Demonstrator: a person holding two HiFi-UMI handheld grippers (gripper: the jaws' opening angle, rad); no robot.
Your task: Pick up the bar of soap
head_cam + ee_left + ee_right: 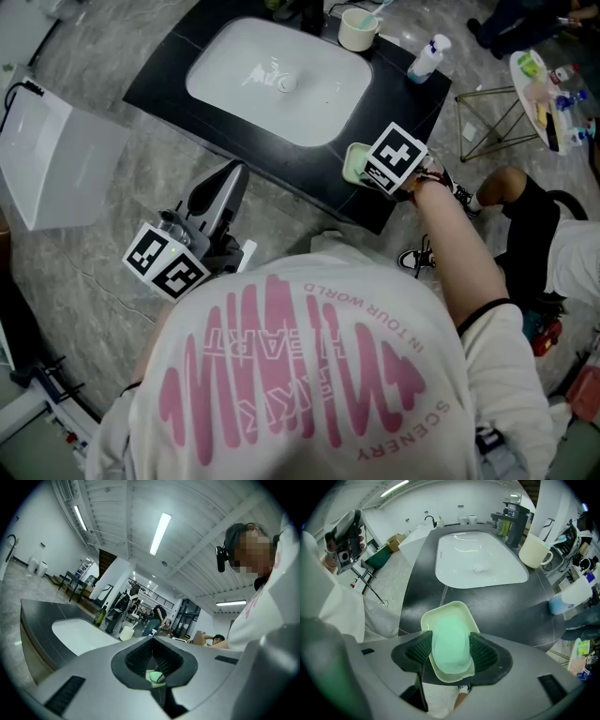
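Note:
The pale green bar of soap [450,641] lies in a cream soap dish [443,611] at the front edge of the black counter [501,606]. My right gripper [451,648] straddles it, its ribbed pads pressed to both long sides of the bar. In the head view the right gripper [373,171] covers most of the dish [352,161], so the soap itself is hidden there. My left gripper [234,173] hangs off the counter's front, jaws together and empty. In the left gripper view the left gripper [152,644] frames the distant soap [154,677] through the gap behind its tips.
A white basin [281,80] fills the middle of the counter [169,66]. A cream cup [357,30] and a spray bottle [425,58] stand at its back right. A white box [47,159] sits on the floor left; a gold wire stand [492,122] and a seated person [553,253] are right.

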